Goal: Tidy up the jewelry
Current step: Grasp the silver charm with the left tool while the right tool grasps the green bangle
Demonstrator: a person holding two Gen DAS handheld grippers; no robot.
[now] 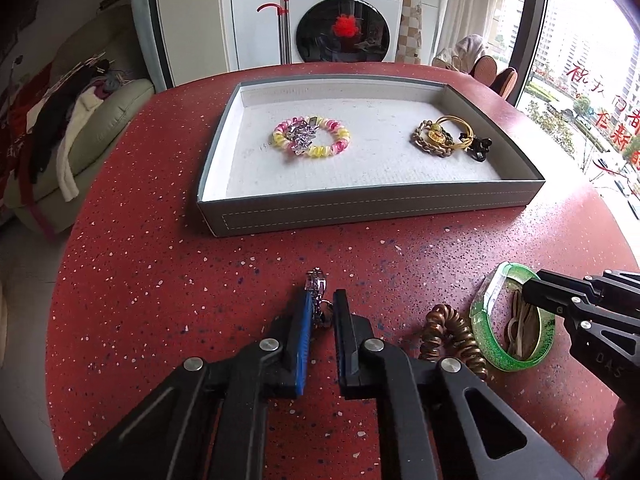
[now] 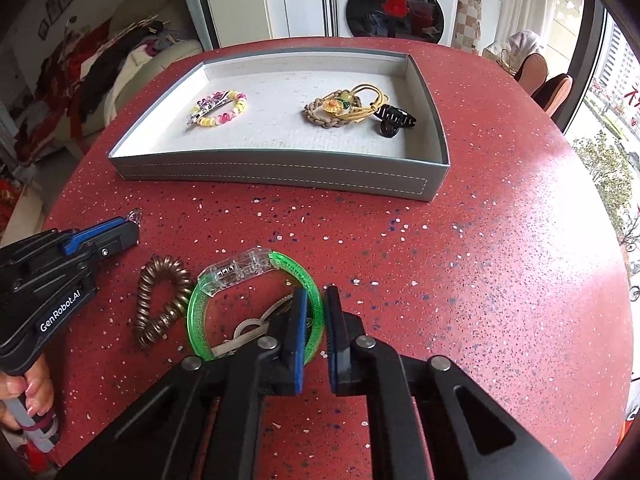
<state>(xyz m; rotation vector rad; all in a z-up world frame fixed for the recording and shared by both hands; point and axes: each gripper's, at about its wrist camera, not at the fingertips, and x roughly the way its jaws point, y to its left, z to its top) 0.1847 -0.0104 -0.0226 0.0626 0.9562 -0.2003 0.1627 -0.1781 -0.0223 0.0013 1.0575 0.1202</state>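
A grey tray (image 1: 360,204) (image 2: 280,172) on the red table holds a pink-yellow coil bracelet (image 1: 310,142) (image 2: 224,110), a braided brown band with yellow ties (image 1: 438,140) (image 2: 340,112) and a black claw clip (image 2: 394,120). My left gripper (image 1: 322,304) (image 2: 128,226) stands partly open around a small silver chain piece (image 1: 317,286) on the table. My right gripper (image 2: 316,300) (image 1: 532,292) straddles the rim of a green glitter bangle (image 2: 252,280) (image 1: 512,320); a gap shows on both sides of the rim. A bronze coil hair tie (image 2: 162,300) (image 1: 452,332) lies beside it.
A metal hair clip (image 2: 252,328) lies inside the bangle. The round table (image 2: 480,260) drops off at right near the window. A sofa with clothes (image 1: 60,140) stands at left, a washing machine (image 1: 344,20) beyond the table.
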